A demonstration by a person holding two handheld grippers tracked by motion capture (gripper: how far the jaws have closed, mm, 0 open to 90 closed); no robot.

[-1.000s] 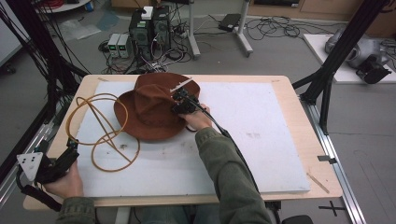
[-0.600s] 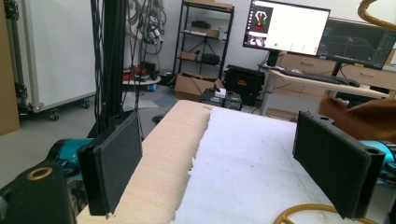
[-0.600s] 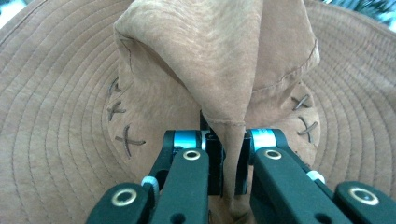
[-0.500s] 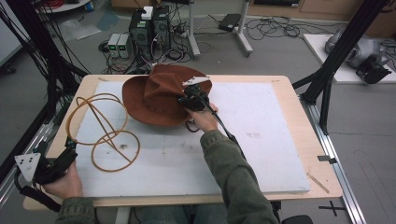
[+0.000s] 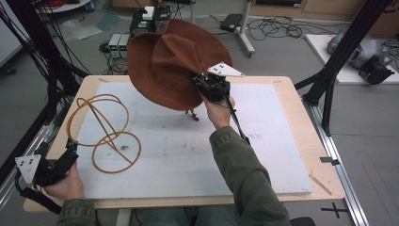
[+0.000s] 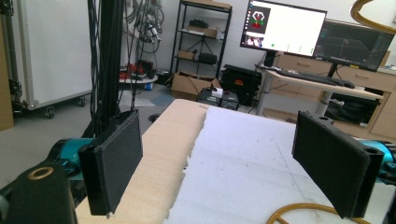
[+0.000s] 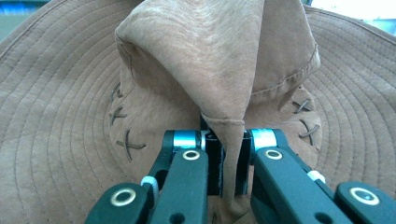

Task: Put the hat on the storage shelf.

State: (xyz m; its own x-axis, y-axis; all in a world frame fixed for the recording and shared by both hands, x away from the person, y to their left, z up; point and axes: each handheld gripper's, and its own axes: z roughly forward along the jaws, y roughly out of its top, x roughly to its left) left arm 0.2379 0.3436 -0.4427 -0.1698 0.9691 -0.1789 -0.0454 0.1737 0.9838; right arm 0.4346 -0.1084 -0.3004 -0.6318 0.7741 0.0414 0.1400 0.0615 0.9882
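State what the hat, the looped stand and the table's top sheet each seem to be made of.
Hat: likely brown suede or soft felt, matt, with stitched rings and folds where the right gripper pinches it. Looped stand: possibly bent rattan or wire, tan and smooth. Top sheet: looks like white foam board with a ragged edge.

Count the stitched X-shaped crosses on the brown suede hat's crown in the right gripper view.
5 on the brown suede hat: three stacked left of the pinched fold, two at its right. The right gripper is shut on the fold, which may hide more.
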